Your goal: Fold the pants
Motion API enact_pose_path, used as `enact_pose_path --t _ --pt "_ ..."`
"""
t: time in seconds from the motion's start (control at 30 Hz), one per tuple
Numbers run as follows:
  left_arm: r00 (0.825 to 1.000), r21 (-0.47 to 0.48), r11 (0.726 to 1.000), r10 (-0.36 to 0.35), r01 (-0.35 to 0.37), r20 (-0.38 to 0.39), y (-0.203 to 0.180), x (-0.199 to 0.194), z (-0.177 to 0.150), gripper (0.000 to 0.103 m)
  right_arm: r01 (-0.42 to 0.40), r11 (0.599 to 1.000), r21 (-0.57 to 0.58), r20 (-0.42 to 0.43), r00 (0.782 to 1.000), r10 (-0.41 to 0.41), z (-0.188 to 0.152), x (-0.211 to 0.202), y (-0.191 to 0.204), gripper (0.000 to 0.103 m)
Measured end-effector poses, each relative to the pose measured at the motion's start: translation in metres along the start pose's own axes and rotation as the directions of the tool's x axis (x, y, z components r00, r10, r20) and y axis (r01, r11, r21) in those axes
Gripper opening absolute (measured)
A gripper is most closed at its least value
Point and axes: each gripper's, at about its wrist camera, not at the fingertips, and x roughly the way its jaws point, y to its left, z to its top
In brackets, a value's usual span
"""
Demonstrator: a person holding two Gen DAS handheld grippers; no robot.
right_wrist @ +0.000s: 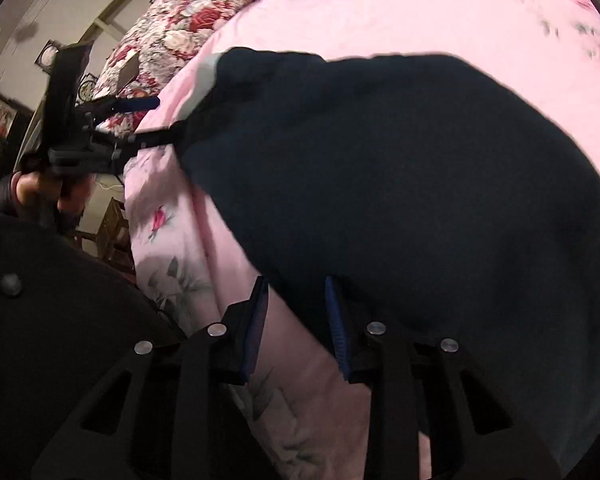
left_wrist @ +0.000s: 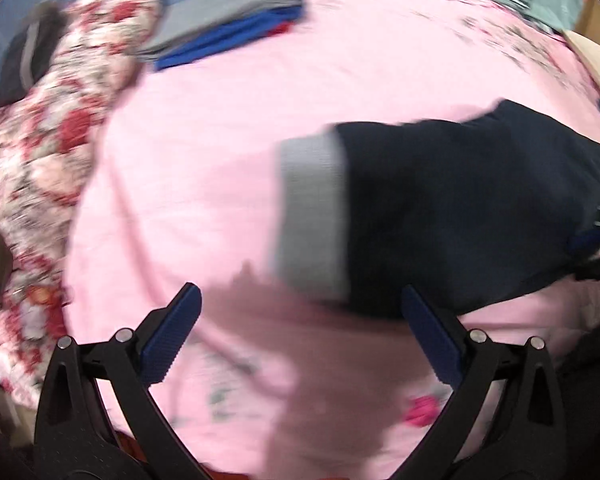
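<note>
A: So, nearest first: what is each gripper doing?

B: From its own camera, the left gripper (left_wrist: pixel 300 334) hangs over the sheet (left_wrist: pixel 204 152) with jaws spread wide and nothing between them. The right gripper (right_wrist: pixel 296 328) has its jaws parted narrowly, and the near edge of the pants (right_wrist: pixel 400 184) runs down into that gap; whether the pads actually pinch it, I cannot tell.

A: Where are the pants?

B: Flat on the sheet, at two o'clock from the left gripper, grey waistband (left_wrist: pixel 312 216) toward ten o'clock of the dark cloth.

A: Which step?

B: I'd judge a fold is half made and the next grip is being lined up. The left jaws should drop onto the waistband corner and close.

A: Further off?

B: Quilt (left_wrist: pixel 48 140) at nine o'clock, folded clothes (left_wrist: pixel 236 36) at twelve
</note>
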Motion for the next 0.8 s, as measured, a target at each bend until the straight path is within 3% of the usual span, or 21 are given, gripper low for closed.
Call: enact_pose_path --t 0.1,0.17,0.23,0.33,0.4,0.5,0.57,0.6,0.67,0.73,0.8 --pt "0.999 -0.045 0.998 0.047 -0.046 0.019 0.022 -0.012 -0.003 0.101 -0.084 0.996 0.025 0.089 0.993 0.081 0.013 -0.017 0.004 0.032" --pt "0.998 -0.085 0.995 0.063 -0.060 0.030 0.035 -0.017 0.000 0.101 -0.078 0.997 0.028 0.144 0.987 0.073 0.028 -0.017 0.013 0.032" --pt "0.998 -0.122 0.991 0.051 -0.045 0.044 0.040 -0.021 0.006 0.101 -0.043 0.998 0.052 0.102 0.994 0.037 0.037 0.005 0.015 0.032" --pt "0.997 -0.128 0.992 0.010 0.000 0.077 0.035 -0.028 0.012 0.101 -0.108 0.989 0.099 -0.051 0.992 0.114 0.020 0.041 0.019 0.032" --pt "0.993 -0.104 0.994 -0.029 0.041 0.111 0.019 -0.034 0.020 0.101 -0.105 0.992 0.072 -0.083 0.990 0.111 0.006 0.038 0.027 0.032" --pt "0.983 -0.056 0.991 -0.113 0.122 0.142 -0.019 -0.032 0.039 0.101 -0.036 0.988 0.152 0.063 0.998 0.026 -0.009 -0.005 0.012 0.034" --pt "0.975 -0.015 0.984 -0.174 0.177 0.137 -0.047 -0.027 0.048 0.101 -0.011 0.957 0.290 0.175 0.984 -0.041 -0.024 -0.041 -0.011 0.040" --pt "0.969 0.019 0.977 -0.212 0.211 0.128 -0.069 -0.024 0.053 0.101 -0.007 0.927 0.376 0.228 0.970 -0.086 -0.036 -0.060 -0.027 0.046" --pt "0.959 0.070 0.965 -0.261 0.254 0.110 -0.101 -0.021 0.058 0.101 -0.009 0.812 0.584 0.316 0.923 -0.218 -0.078 -0.107 -0.068 0.048" --pt "0.948 0.145 0.946 -0.305 0.291 0.089 -0.140 -0.016 0.063 0.101 -0.027 0.688 0.725 0.361 0.866 -0.346 -0.124 -0.145 -0.095 0.049" --pt "0.945 0.198 0.932 -0.321 0.302 0.067 -0.166 -0.010 0.062 0.101 -0.023 0.555 0.832 0.355 0.791 -0.499 -0.171 -0.182 -0.116 0.052"
